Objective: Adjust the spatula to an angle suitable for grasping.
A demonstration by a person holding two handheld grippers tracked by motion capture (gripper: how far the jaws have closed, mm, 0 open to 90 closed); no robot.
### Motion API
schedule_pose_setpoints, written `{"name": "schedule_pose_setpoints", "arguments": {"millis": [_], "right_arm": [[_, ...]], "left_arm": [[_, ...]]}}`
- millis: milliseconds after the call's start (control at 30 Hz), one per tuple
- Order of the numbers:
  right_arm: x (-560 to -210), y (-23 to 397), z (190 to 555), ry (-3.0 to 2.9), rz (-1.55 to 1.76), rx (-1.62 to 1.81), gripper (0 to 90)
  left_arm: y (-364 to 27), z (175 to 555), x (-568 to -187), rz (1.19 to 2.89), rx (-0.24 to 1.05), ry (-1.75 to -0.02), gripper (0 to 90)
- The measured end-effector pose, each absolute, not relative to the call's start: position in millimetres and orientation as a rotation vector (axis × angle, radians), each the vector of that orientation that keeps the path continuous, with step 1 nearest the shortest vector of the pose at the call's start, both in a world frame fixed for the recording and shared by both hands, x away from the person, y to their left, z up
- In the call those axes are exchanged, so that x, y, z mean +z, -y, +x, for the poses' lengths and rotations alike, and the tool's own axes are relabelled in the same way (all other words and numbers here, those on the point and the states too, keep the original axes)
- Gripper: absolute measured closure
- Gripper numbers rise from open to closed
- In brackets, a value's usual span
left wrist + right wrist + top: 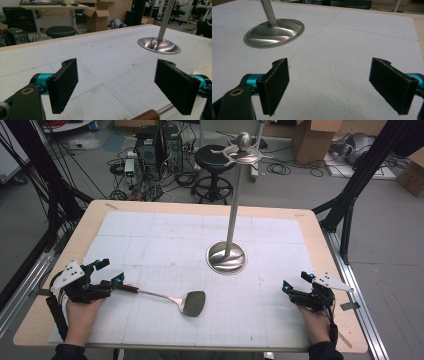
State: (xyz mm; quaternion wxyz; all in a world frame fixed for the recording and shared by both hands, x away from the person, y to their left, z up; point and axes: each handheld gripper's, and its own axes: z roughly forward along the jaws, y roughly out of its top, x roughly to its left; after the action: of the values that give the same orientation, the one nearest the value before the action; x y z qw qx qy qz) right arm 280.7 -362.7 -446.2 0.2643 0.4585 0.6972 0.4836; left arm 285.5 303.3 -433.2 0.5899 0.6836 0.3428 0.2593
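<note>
Nearest, the left gripper [114, 281] sits well left of the metal stand [227, 257], its fingers [62, 85] wide apart around the wooden handle end of the spatula [172, 299] without pressing on it. Opposite, well right of the stand's base, the right gripper [292, 286] rests with fingers [274, 86] spread over bare white mat [165, 235]. Farther in, the spatula's blade lies flat on the bench [90, 222], just short of the stand's base and left of it.

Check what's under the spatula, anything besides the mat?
The spatula lies flat on the white gridded mat; nothing else shows beneath it. The patch directly under its blade is covered, so that stays unseen.
</note>
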Motion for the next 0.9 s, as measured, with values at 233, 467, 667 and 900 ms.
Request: {"name": "schedule_pose_setpoints", "arguments": {"millis": [233, 467, 667, 900], "right_arm": [[-446.2, 363.0, 281.3, -1.884, 1.244, 1.306, 15.9], [-446.2, 363.5, 281.8, -1.885, 1.245, 1.311, 15.9], [-446.2, 363.4, 281.2, -1.89, 1.236, 1.312, 15.9], [-446.2, 362.7, 281.2, -1.889, 1.228, 1.311, 15.9]], "left_arm": [[-302.4, 284.0, -432.6, 1.605, 0.599, -0.789, 19.7], [-299.4, 284.1, -432.3, 1.622, 0.615, -0.781, 19.8], [-300.8, 284.9, -431.6, 1.585, 0.619, -0.787, 19.6], [-297.0, 283.4, -425.4, 1.617, 0.592, -0.75, 15.9]]}}
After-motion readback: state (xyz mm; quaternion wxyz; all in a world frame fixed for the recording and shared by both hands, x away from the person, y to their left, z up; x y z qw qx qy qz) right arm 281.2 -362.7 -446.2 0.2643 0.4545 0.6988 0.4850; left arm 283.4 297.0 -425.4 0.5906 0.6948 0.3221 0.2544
